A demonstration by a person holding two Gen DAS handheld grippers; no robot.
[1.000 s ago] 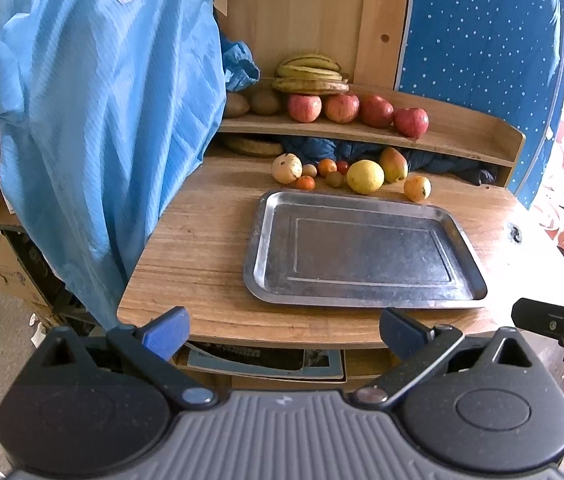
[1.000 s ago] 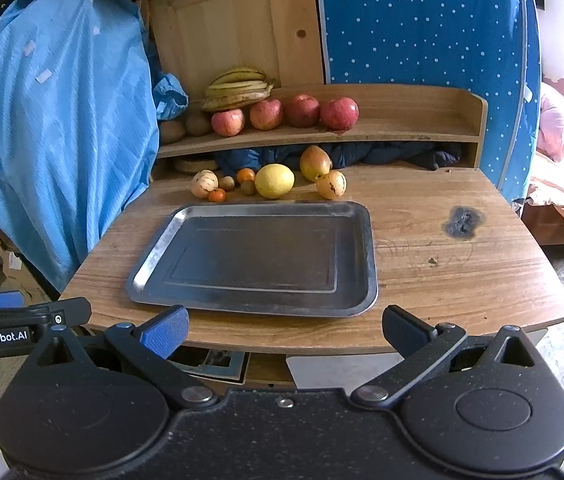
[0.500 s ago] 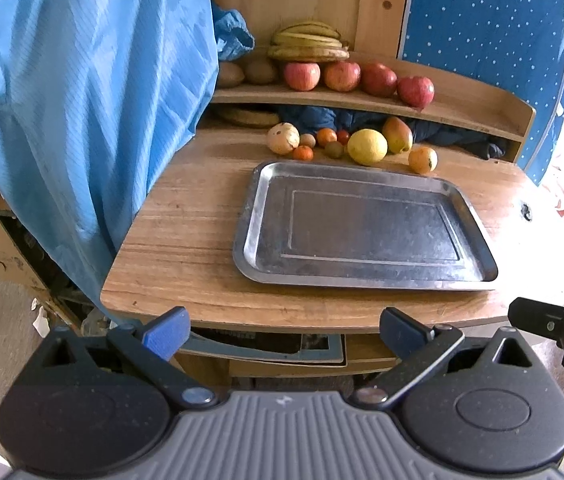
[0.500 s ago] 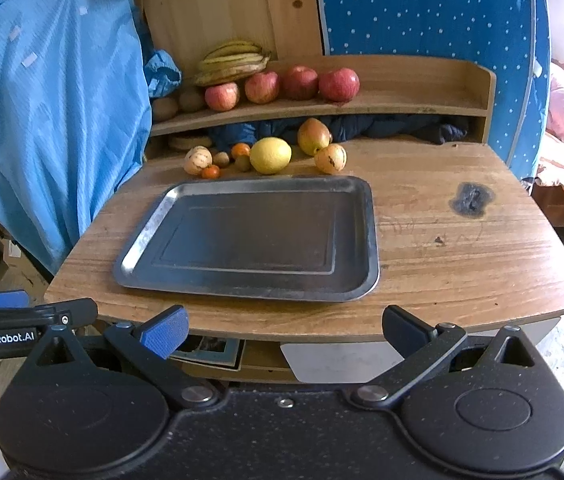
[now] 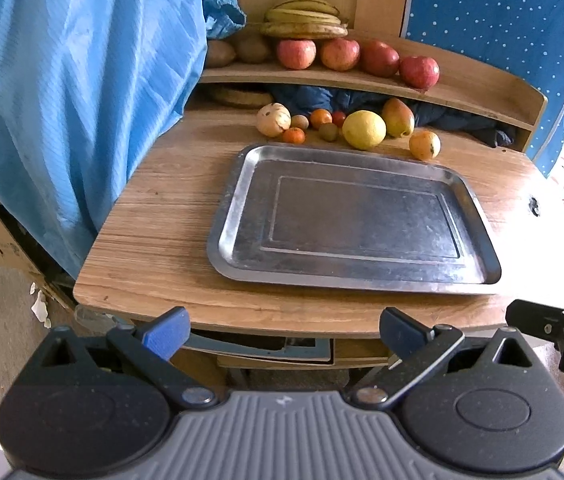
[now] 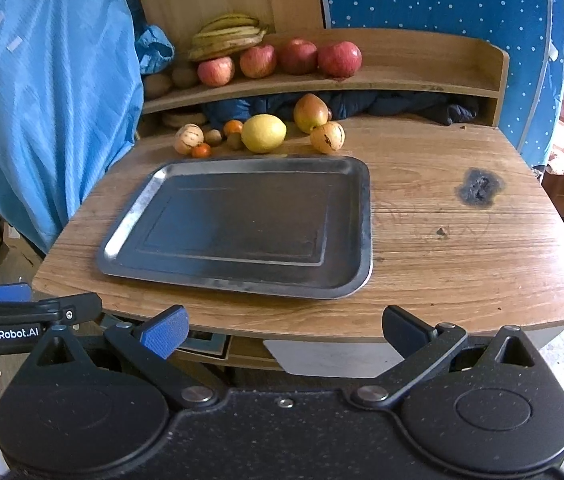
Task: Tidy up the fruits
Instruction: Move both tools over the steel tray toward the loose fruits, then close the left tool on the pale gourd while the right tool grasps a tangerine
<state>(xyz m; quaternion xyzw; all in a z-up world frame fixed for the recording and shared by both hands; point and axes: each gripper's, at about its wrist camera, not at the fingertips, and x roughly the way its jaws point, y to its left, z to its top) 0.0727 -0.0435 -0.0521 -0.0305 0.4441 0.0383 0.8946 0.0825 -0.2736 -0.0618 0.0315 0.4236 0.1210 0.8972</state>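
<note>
1. Left wrist view: my left gripper (image 5: 282,326) hangs before the near edge of the table (image 5: 153,236), its jaws spread wide with nothing between them. The metal tray (image 5: 227,236) lies bare on the table; a lemon (image 5: 363,129), pear (image 5: 398,117) and small fruits sit just behind it

2. Right wrist view: my right gripper (image 6: 284,326) is likewise wide apart and holds nothing. Four apples (image 6: 298,56) and bananas (image 6: 227,34) rest on the shelf (image 6: 422,76) above

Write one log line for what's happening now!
tray: empty | lemon: on table | left hand-held gripper: open | right hand-held gripper: open
</note>
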